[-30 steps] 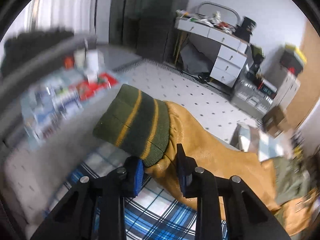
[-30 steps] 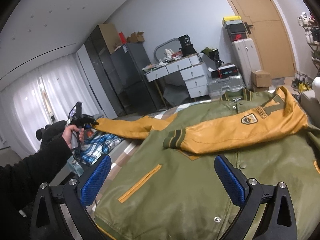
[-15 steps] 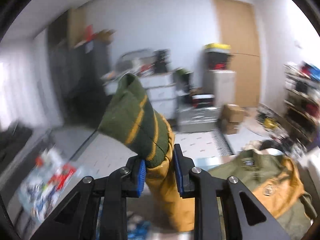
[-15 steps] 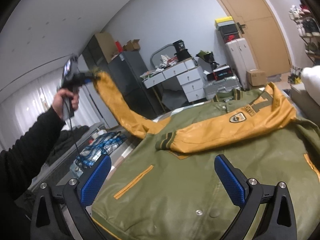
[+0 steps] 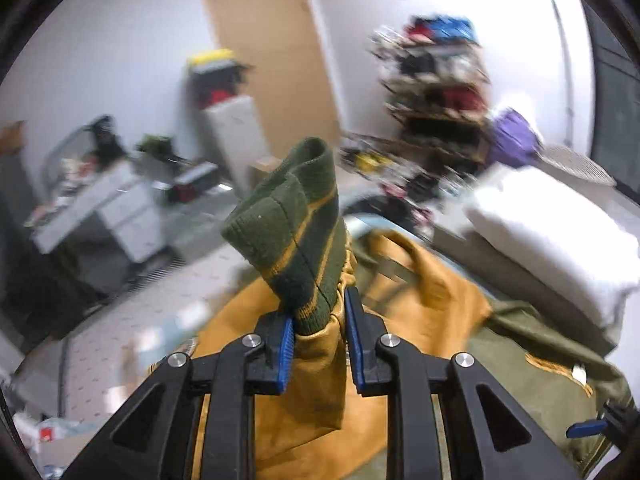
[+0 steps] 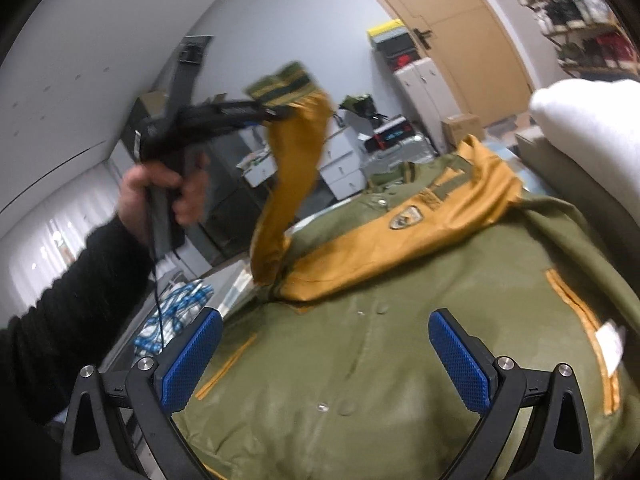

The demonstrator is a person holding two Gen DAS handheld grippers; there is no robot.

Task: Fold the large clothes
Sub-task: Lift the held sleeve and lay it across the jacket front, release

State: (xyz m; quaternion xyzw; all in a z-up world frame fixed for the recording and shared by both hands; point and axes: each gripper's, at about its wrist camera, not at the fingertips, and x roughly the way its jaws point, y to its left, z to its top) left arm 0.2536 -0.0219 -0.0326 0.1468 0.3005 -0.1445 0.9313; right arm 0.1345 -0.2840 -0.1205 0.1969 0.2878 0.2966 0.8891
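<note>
olive-green jacket (image 6: 400, 340) with mustard-yellow leather sleeves, laid front-up and flat on the work surface, snaps down the front, a shield badge (image 6: 408, 216) on the chest. one sleeve (image 6: 384, 248) lay folded across the chest, touching the body. the other sleeve (image 6: 292, 176) was raised clear of the body, rising in an arc from the shoulder seam to its ribbed cuff (image 5: 296, 232), dark green with mustard stripes.

left gripper (image 5: 318, 334): held aloft by a hand (image 6: 160, 192) in a black sleeve (image 6: 60, 320), jaws clamped on the raised sleeve just below the cuff, blue pads pressing the yellow leather from both sides, the cuff standing up beyond the fingertips; jaws had just been narrowing on that leather.

right gripper (image 6: 324, 356): low over the lower front of the jacket, jaws spread wide, blue pads well apart, nothing between them.

surroundings: white pillow (image 6: 592, 128) beside the jacket's far shoulder; blue plaid cloth (image 6: 172, 316) off the left edge; wooden door (image 6: 440, 32); white drawers (image 6: 344, 168); cluttered shelving (image 5: 436, 92), blurred.
</note>
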